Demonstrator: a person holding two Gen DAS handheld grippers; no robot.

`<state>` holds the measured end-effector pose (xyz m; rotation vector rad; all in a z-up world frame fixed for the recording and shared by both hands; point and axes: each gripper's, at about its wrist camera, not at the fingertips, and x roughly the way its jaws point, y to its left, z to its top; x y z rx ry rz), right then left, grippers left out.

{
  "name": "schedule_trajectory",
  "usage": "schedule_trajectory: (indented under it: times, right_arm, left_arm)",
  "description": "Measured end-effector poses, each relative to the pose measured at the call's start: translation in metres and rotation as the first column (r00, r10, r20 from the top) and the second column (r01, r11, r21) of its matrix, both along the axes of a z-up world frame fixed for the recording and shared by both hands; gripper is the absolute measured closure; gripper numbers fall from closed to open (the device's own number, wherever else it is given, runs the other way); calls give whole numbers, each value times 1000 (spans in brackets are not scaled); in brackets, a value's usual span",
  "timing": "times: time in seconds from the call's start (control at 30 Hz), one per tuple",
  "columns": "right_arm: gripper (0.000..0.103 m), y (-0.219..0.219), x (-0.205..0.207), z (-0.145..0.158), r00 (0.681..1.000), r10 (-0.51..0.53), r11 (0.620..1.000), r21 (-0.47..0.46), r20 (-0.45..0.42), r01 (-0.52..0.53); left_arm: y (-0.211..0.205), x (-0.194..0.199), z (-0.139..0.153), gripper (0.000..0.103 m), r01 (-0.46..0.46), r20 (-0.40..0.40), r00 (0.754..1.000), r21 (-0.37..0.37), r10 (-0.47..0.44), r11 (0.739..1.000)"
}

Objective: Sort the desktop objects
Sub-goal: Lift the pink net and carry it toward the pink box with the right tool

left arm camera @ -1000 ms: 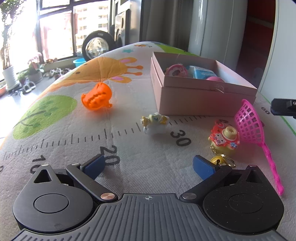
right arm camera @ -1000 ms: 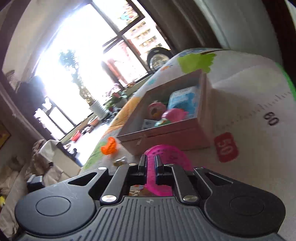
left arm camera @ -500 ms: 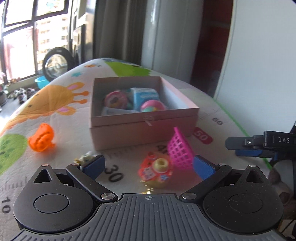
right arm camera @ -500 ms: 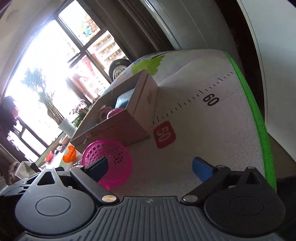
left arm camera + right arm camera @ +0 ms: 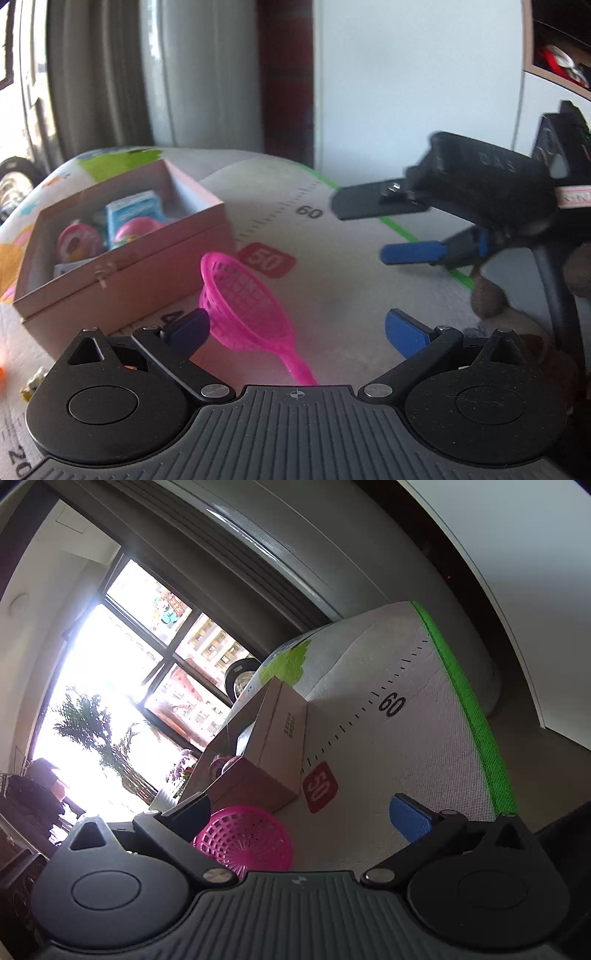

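The big play mat [image 5: 354, 288] is seen under everything. One pink box [image 5: 122, 269] is set on it, and about four small toys can be counted inside, though some are partly hidden.

One pink toy net [image 5: 243, 306] is now laid on the mat, just beside the box's near corner. A second ago it was pinched tight in the right gripper [image 5: 299, 812]. Now those jaws are being opened wide and nothing is held between them. The net is seen low by the left finger in that view. So the net has been let go outside the box, and it is judged that the sorting of it is not done yet.

The left gripper [image 5: 295, 328] has been swung over toward the net since then. It is spread wide too. The net's hoop is seen between the two blue pads, but it is not squeezed.

Two grippers are counted, both empty.
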<state>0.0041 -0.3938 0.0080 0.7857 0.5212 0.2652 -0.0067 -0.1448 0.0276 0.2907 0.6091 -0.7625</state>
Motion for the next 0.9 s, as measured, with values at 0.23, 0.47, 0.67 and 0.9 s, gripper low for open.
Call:
schedule_trajectory:
  times: [0.23,0.47,0.67,0.9]
  right_arm:
    - [0,-1,-1,-1,1000,0,1000,8,4,0]
    - [0,2,0,-2,1000,7,1000,-16,-12,-7]
    - [0,7,8,-1,998,48,998,-48,-50,-51]
    - [0,2,14,-2,994,79,997,-11,-78,-80]
  left_arm:
    - [-14,1,-14,0,-17,-5,1000,70,18,997]
    - [-1,26,-21,0,-192,17,981,124,192,973]
    - [23,31,-19,0,-266,21,964,147,266,953]
    - [46,35,-8,0,-313,-24,948,83,316,946]
